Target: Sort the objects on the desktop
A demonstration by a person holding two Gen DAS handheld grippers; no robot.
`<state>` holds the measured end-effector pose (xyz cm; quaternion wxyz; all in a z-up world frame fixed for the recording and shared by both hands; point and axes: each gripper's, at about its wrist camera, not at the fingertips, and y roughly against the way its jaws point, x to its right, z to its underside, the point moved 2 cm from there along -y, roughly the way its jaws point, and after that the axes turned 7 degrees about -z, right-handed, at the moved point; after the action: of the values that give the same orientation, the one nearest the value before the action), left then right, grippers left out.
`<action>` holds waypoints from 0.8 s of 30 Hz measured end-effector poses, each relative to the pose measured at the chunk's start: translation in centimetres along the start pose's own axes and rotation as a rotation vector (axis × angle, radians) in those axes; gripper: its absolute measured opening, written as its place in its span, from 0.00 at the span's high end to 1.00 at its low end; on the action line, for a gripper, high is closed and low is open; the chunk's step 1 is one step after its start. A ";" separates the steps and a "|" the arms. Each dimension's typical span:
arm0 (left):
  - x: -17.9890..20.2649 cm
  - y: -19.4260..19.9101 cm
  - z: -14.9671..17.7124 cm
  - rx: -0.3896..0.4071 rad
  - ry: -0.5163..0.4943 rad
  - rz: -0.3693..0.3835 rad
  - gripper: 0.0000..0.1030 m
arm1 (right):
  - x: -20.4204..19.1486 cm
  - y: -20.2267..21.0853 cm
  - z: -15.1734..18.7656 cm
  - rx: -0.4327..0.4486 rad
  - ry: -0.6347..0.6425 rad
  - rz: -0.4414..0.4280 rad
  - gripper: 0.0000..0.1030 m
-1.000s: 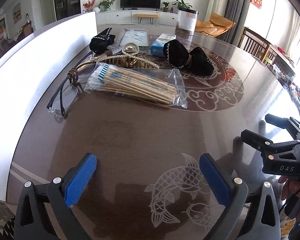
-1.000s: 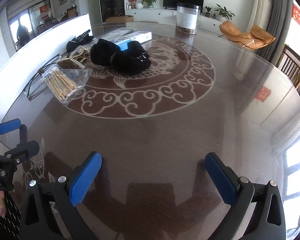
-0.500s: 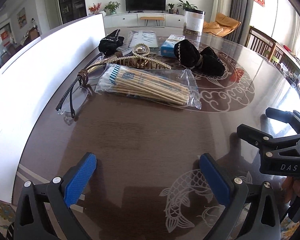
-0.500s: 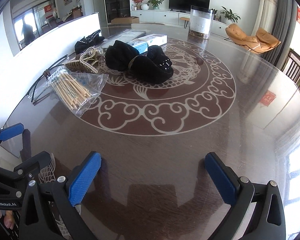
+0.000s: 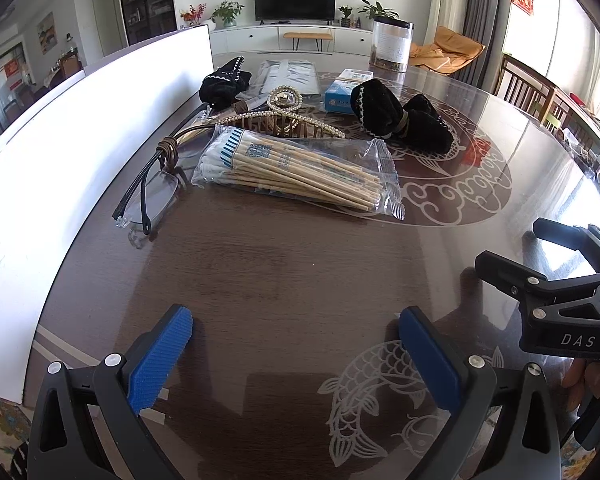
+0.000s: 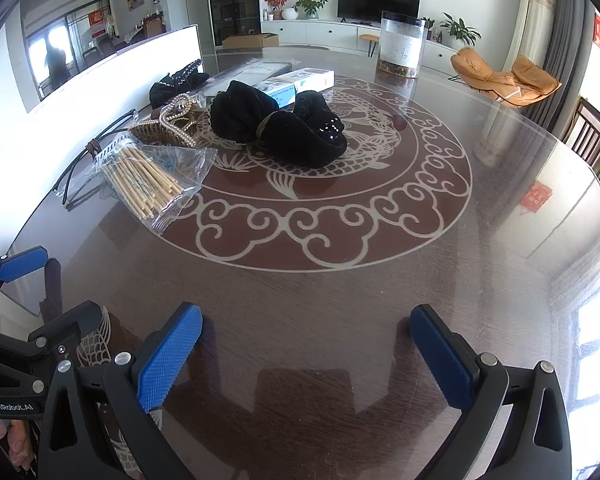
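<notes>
A clear bag of wooden sticks [image 5: 300,172] lies on the dark glass table [image 5: 280,280], ahead of my open, empty left gripper [image 5: 296,340]. Glasses [image 5: 148,196] lie to its left. Behind it sit a pearl hair claw [image 5: 284,114], a black velvet bow [image 5: 404,120] and a blue-white box [image 5: 344,90]. A second black cloth piece [image 5: 224,82] lies at the back left. My right gripper [image 6: 306,344] is open and empty, well short of the bow [image 6: 280,124] and the stick bag [image 6: 152,180].
A white board [image 5: 80,140] runs along the table's left edge. A clear canister [image 6: 402,44] stands at the far side. A flat plastic packet [image 5: 288,74] lies behind the hair claw. Each gripper shows in the other's view, the right one [image 5: 560,280] beside the left.
Both grippers have moved forward over the table toward the objects, which now look nearer. Both stay open.
</notes>
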<state>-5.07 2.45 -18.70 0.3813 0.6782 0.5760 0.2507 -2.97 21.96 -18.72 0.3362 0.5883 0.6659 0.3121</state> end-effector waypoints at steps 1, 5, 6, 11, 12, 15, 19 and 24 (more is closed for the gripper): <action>0.0 0.0 0.0 0.000 0.001 -0.001 0.00 | 0.0 0.0 0.0 0.000 0.000 0.000 0.00; 0.1 -0.1 -0.1 -0.001 -0.002 -0.002 0.00 | 0.0 0.0 0.0 0.000 0.000 0.000 0.00; 0.1 -0.1 -0.1 -0.001 -0.002 -0.002 0.00 | 0.0 0.0 0.0 0.000 0.000 0.000 0.00; 0.1 -0.1 -0.1 0.002 -0.007 -0.002 0.00 | 0.0 0.0 0.0 0.000 0.000 0.000 0.00; 0.1 -0.1 -0.2 0.003 -0.008 0.000 0.00 | 0.0 0.0 0.0 0.000 0.000 0.000 0.00; 0.1 -0.2 -0.2 0.003 -0.009 0.000 0.00 | 0.0 0.0 0.0 0.000 0.000 0.000 0.00; 0.1 -0.3 -0.2 0.002 -0.009 0.000 0.00 | 0.1 0.0 0.0 0.000 0.000 0.000 0.00; 0.1 -0.3 -0.2 0.003 -0.010 0.000 0.00 | 0.0 0.0 0.0 0.000 -0.001 0.000 0.00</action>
<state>-5.35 2.62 -18.81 0.3830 0.6801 0.5745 0.2467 -2.97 22.00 -18.76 0.3364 0.5885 0.6657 0.3120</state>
